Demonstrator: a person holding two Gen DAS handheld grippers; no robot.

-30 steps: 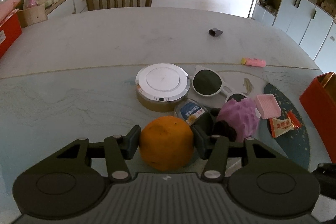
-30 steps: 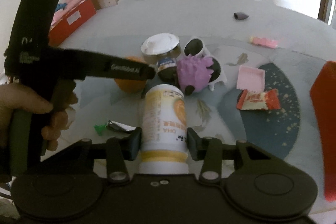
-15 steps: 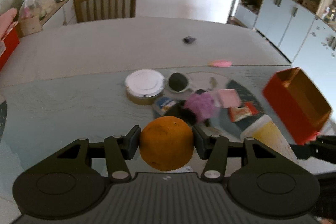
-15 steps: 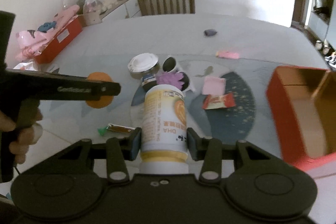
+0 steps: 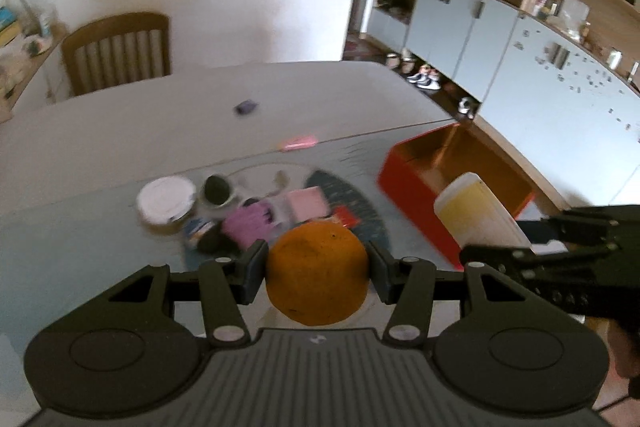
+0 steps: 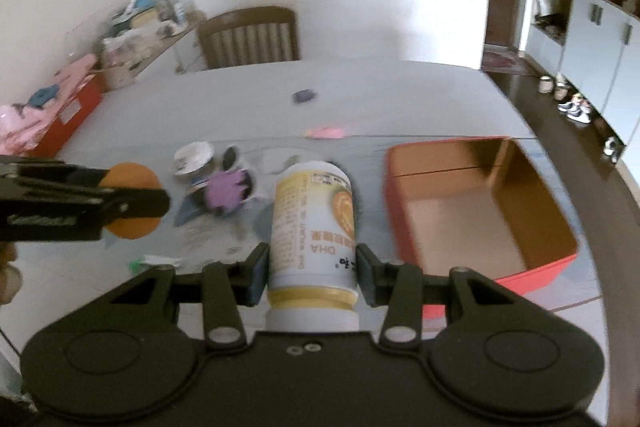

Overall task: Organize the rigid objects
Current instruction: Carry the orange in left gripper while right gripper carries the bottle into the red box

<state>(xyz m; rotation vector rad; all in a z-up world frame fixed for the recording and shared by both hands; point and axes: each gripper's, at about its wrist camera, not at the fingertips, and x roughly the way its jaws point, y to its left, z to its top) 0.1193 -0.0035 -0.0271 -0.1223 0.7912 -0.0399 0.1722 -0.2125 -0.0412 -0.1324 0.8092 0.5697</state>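
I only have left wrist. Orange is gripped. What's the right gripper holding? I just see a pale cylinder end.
Observer: The right gripper is shut on a supplement bottle, yellow and white label, white cap toward the camera.
Operator: Is the red box empty? I can't see its floor.
Observer: Right wrist shows the red box floor bare, nothing inside.
Operator: Anything on the table near me that the orange hides?
Observer: A small green-tipped item lies on the table, below the left gripper and its orange. Too blurred to identify.
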